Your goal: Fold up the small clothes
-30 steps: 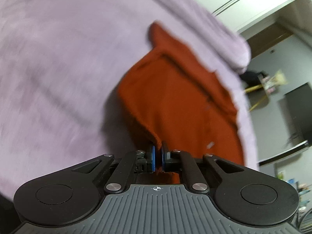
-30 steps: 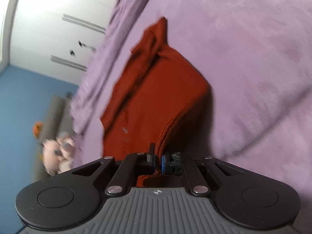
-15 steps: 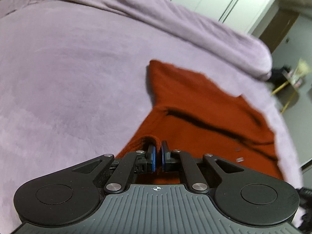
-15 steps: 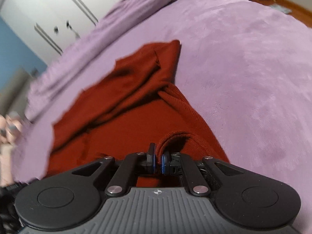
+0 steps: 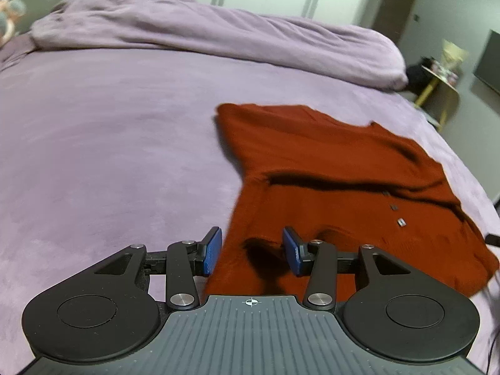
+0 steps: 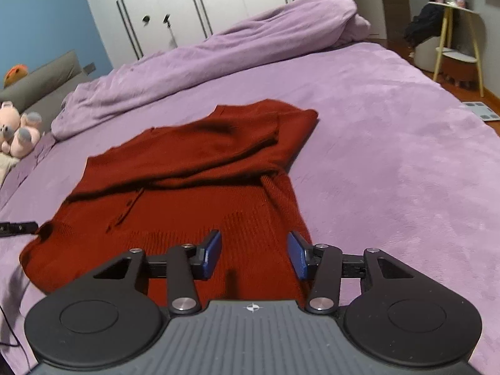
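Because a fold has evidently just been laid down, the rust-red knit sweater (image 5: 328,187) lies slack on the purple bedspread (image 5: 109,140) directly ahead of both tools, its near hem doubled back and a dark crease running across the body where one layer overlaps another. A short row of small buttons (image 5: 397,214) shows to the right of the left gripper's line of sight, which suggests a cardigan-style front, though the blur leaves that uncertain. The left gripper (image 5: 251,251) has just been opening; its blue pads (image 5: 212,251) now stand spread apart with the sweater's near edge lying between and below them, not pinched. The right gripper (image 6: 254,254) has likewise just been opening, its blue pads (image 6: 297,254) parted over the ribbed hem, with cloth under the gap but no pad pressing on it. Both tools tilt downward toward the fabric, which fits a release after carrying the two corners over. Beyond the sweater, a bunched purple duvet (image 6: 218,53) lies across the far side of the bed, white wardrobe doors (image 6: 218,0) stand behind it, and a pink plush toy (image 6: 15,131) sits far off to the left of the right gripper. Folding looks only partly done, as the far portion remains rumpled and uneven.
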`<state>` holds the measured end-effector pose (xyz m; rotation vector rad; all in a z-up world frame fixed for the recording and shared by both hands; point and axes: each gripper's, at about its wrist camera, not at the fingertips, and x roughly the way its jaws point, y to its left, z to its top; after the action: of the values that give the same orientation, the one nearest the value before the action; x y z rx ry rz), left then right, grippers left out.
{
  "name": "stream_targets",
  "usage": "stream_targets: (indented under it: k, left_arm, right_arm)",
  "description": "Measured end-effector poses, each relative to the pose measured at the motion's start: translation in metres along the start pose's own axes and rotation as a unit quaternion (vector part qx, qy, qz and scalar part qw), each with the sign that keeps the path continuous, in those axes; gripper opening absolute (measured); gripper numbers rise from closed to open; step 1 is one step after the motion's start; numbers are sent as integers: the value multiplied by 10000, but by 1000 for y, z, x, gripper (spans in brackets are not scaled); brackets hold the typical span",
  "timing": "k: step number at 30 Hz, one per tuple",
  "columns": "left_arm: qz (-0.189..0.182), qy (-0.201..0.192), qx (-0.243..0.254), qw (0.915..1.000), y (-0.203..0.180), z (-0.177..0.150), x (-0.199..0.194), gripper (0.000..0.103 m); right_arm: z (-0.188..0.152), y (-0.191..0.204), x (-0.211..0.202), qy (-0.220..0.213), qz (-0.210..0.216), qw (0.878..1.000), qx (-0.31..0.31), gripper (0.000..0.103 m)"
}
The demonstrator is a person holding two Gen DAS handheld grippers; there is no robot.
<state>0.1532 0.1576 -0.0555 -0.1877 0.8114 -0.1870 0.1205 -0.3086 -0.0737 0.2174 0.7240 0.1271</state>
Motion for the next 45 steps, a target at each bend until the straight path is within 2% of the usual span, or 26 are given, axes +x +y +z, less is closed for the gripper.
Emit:
stream_targets:
  k: [3, 4, 8, 10, 12, 16, 20, 22, 24, 25, 28, 29, 30, 32, 38, 41, 45]
  left_arm:
    - [-251, 19, 241, 9994, -9, 1, 2, 50]
    - [-371, 33, 321, 9988, -11, 1, 3, 54]
    - [-650, 331, 393, 9966, -11, 0, 10, 61]
    - [-541, 387, 487, 9966, -10, -1, 13, 63]
    - [-198, 336, 571, 9976, -10, -1, 14, 63]
    - [-339, 360, 276, 9984, -1, 0, 18, 63]
    - [-221, 465, 523, 9973, -4, -1, 27, 61]
    - [-242, 474, 443, 9976, -2, 0, 30, 61]
    - [-257, 472, 275, 9982, 2, 2, 32, 57]
    - [-249, 468, 241, 9983, 2, 2, 31, 49]
    - [-65, 463, 373, 9982, 0, 1, 31, 28]
    - [-8, 441, 423, 9981, -1, 1, 31, 22]
    - [42, 408, 450, 9981, -2, 1, 29, 21]
    - [-31, 372, 453, 9983, -2, 0, 26, 13]
    - [-122, 539, 719, 9959, -10, -5, 28, 12]
    - [-117, 569, 631, 9963, -9, -3, 33, 17]
    - [-192, 659, 455, 9966, -6, 1, 40, 17]
  right_arm:
    - [0, 3, 1, 12, 67, 9999, -109, 46]
    - [-1, 3, 3, 42, 86, 9999, -132, 46]
    - [-1, 2, 10, 196, 159, 9996, -152, 46]
    - [-1, 1, 13, 247, 125, 9995, -149, 46]
    - [-1, 1, 14, 239, 90, 9996, -153, 46]
    - [0, 1, 19, 313, -38, 9991, -271, 46]
    - [1, 2, 25, 402, 4, 9985, -366, 46]
    - [2, 3, 28, 428, 17, 9982, -414, 45]
    - [2, 4, 31, 450, 53, 9981, -414, 35]
    - [2, 6, 31, 442, 51, 9980, -456, 32]
    - [-1, 15, 31, 415, 97, 9963, -751, 12]
    - [-2, 18, 30, 392, 104, 9956, -846, 11]
    - [-2, 19, 29, 377, 104, 9951, -906, 10]
    - [-3, 21, 28, 345, 97, 9947, -964, 9]
    - [-2, 22, 29, 376, 54, 9946, -967, 11]
    - [1, 20, 31, 465, 58, 9951, -866, 16]
    - [2, 19, 36, 509, 117, 9957, -762, 17]
